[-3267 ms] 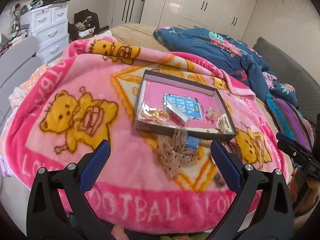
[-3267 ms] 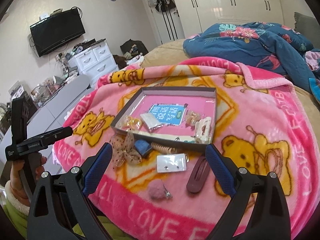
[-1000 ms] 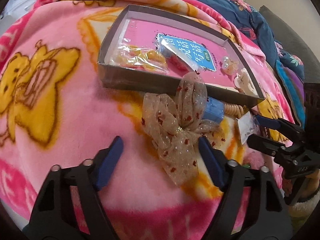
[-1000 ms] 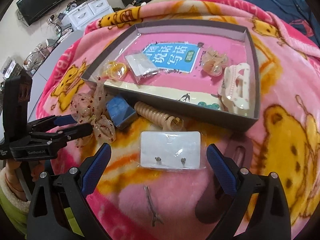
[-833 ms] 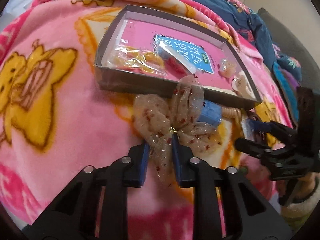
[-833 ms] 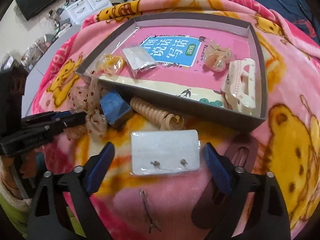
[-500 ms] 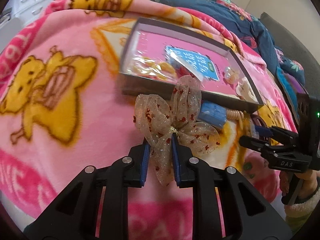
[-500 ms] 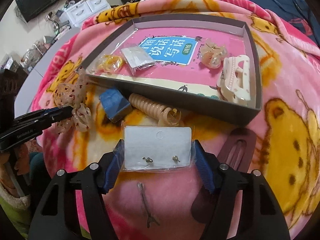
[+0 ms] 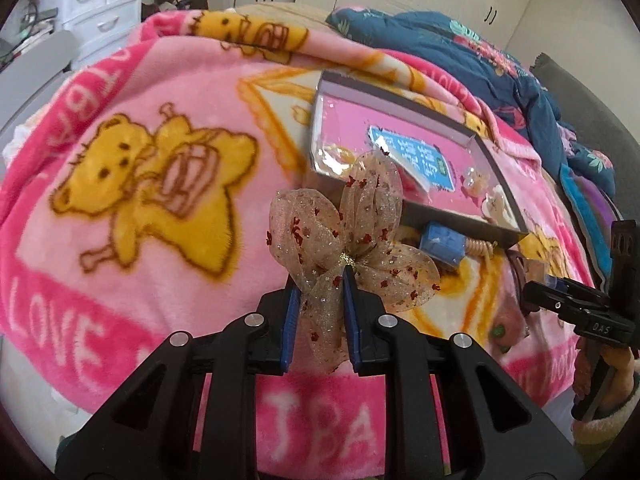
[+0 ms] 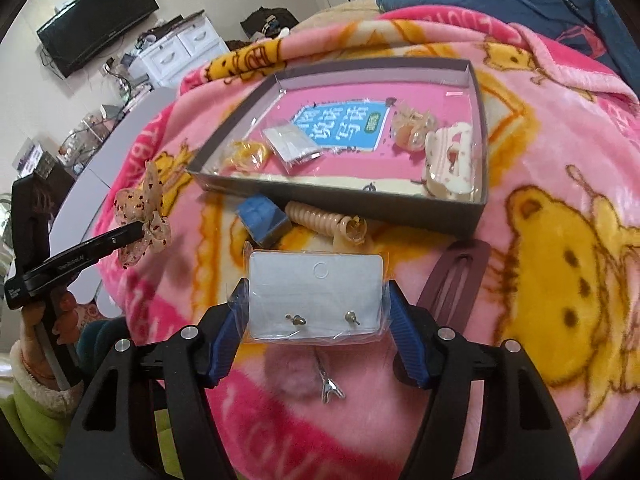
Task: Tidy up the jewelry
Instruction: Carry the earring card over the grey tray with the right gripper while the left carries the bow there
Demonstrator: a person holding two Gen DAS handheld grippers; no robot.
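Since a second before, both claws had closed and lifted. The left claw point(image 9: 318, 312) pinched the sheer bow point(image 9: 352, 236) by its tail; the right claw point(image 10: 316, 322) squeezed the earring card point(image 10: 316, 292) by its short edges. The grey tray point(image 10: 478, 128) lay ahead of both, nearer the right claw, its long side crosswise.

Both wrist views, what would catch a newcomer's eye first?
The sheer bow pinched in the left tool, lifted above the pink blanket. Next, the earring card gripped by its edges in the right tool, just in front of the grey tray of hair clips.
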